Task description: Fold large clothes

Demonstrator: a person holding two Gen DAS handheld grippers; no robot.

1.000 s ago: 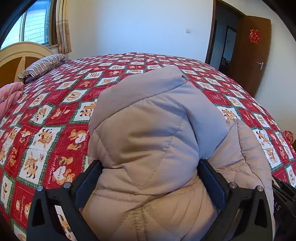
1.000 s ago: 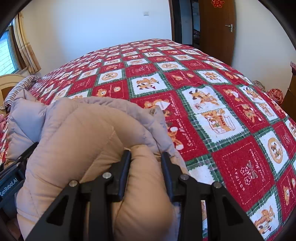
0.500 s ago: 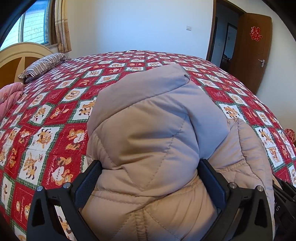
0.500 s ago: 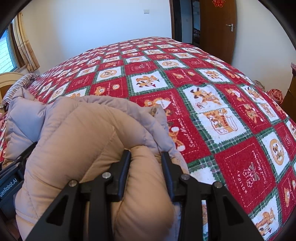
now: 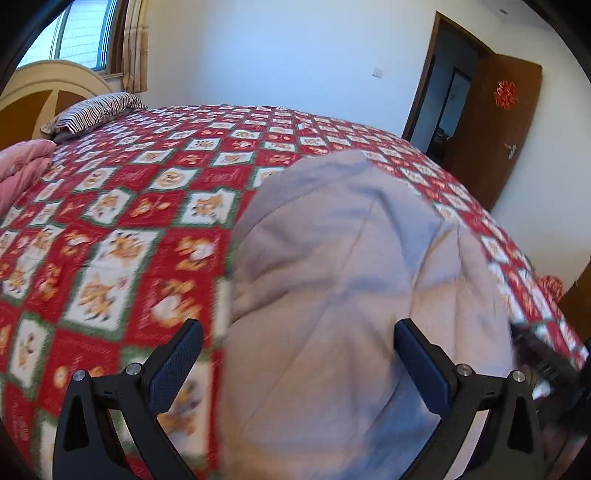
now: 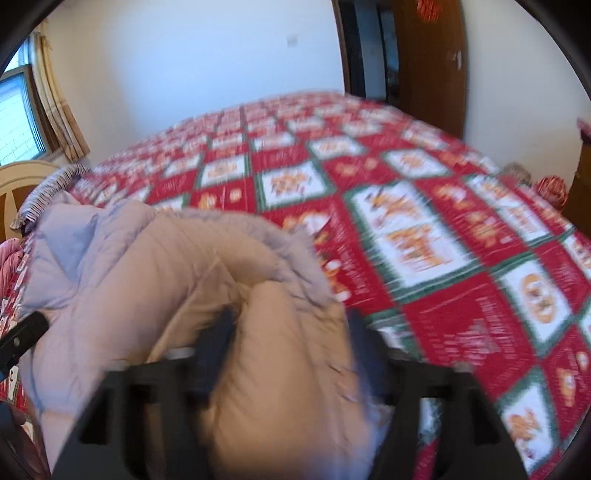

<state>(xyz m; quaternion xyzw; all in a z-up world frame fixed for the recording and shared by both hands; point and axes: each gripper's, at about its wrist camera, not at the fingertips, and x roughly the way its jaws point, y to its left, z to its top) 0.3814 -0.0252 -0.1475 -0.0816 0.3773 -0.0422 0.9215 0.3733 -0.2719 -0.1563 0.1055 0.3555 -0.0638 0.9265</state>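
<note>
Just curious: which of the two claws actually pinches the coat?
The right gripper: its fingers squeeze a fold of the coat. The left gripper stands wide open.

One puffy beige jacket (image 5: 343,280) lies bunched on one bed, which is covered by one red patchwork quilt (image 5: 122,236) (its picture squares are too many and too blurred to count). Two grippers are in view: the left gripper (image 5: 295,354) and the right gripper (image 6: 291,343), each with two fingers. There is one striped pillow (image 5: 94,114), one pink blanket (image 5: 22,166), one window (image 5: 83,33) with one curtain (image 5: 135,44), one brown door (image 5: 496,129) carrying one red ornament (image 5: 505,94), and one wall switch (image 5: 377,71).
</note>
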